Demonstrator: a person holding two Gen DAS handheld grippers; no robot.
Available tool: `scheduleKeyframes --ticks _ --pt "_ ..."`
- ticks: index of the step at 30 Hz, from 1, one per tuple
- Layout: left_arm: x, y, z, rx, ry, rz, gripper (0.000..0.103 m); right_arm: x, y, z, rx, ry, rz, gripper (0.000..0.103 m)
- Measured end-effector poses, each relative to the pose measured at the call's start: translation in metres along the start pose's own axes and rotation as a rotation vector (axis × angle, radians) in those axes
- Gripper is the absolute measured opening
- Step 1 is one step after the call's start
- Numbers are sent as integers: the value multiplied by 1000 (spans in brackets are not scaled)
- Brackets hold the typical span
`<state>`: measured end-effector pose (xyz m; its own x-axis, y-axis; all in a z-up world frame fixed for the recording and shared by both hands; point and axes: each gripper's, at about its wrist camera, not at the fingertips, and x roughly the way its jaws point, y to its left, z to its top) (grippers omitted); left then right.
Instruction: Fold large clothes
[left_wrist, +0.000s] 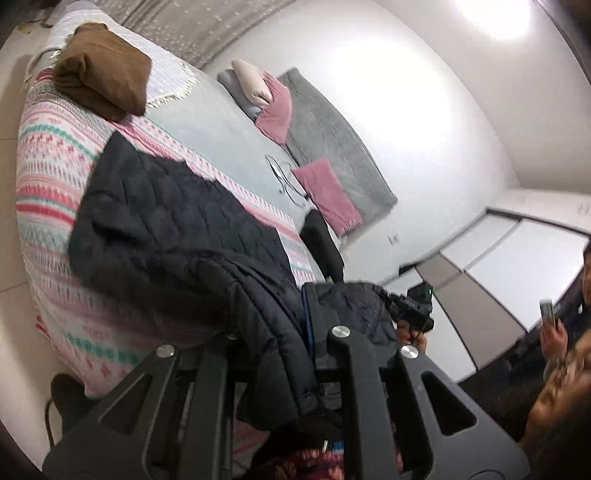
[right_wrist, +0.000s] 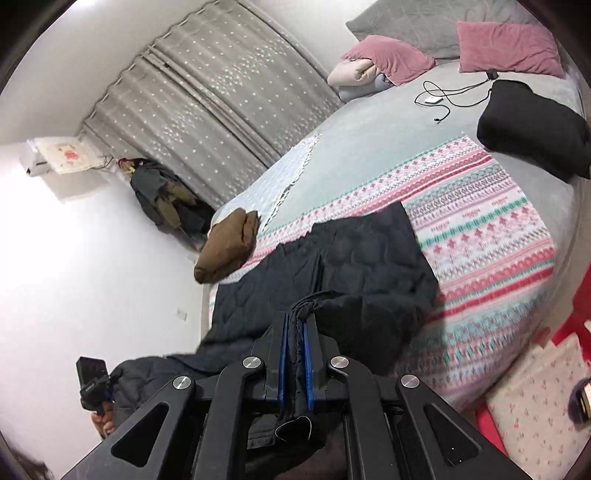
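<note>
1. Here your left gripper (left_wrist: 291, 321) is closed on a thick fold of the dark quilted jacket (left_wrist: 177, 225); the padded cloth bulges out between its two fingers and hangs down over the gripper frame.
2. Your right gripper (right_wrist: 295, 325) is closed almost fully on a thin edge of the same jacket (right_wrist: 354, 266). The cloth is pinched flat between the blue pads (right_wrist: 282, 354), and a loose end hangs below them.
3. The jacket's near edge is raised at both gripped points. The rest lies spread on the patterned pink-and-teal bedspread (right_wrist: 487, 236), its far edge flat on the bed (left_wrist: 221, 125).
4. In the right wrist view your other hand's gripper and its camera show low on the left, with jacket cloth running toward them.
5. Other items on the bed, all apart from the jacket:
   - a folded brown garment (left_wrist: 103, 70) near the bed's edge on the curtain side;
   - a folded black garment (right_wrist: 532, 125) toward the pillows;
   - two pink pillows (right_wrist: 509, 48) against a grey headboard cushion (left_wrist: 332, 140);
   - a black cable (right_wrist: 443, 99) with a small white device on the grey sheet.
6. A second person's hand (left_wrist: 552, 332) holding a phone sits at the right edge of the left wrist view.
</note>
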<state>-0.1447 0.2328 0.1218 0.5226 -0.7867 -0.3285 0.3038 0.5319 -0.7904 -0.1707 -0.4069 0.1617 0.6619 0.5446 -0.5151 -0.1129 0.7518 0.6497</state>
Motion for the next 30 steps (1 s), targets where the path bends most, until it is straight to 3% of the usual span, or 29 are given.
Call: scheduleKeyframes --ticks 4,11,17,22,24,26,28,29,30 --pt "29 33 53 -82 -55 28 16 42 -9 35 24 -5 -47 7" --pt "118 119 126 -180 -47 245 17 143 -53 89 123 30 -193 7" --pt "180 176 134 -194 5 409 18 212 -103 98 204 95 -248 7" --pt "211 199 128 -170 37 475 20 249 -131 90 212 134 -283 10" --pt "209 192 129 -166 56 488 25 253 -134 89 201 140 -272 13" --pt "205 182 132 -146 75 491 44 247 -134 93 195 134 -229 19" --pt "189 166 134 -98 61 471 61 229 -132 100 180 94 -184 36" --pt "179 157 135 -67 41 456 68 213 -131 105 153 42 -193 49" --pt "168 148 136 -34 18 454 71 202 -130 109 133 5 -192 54"
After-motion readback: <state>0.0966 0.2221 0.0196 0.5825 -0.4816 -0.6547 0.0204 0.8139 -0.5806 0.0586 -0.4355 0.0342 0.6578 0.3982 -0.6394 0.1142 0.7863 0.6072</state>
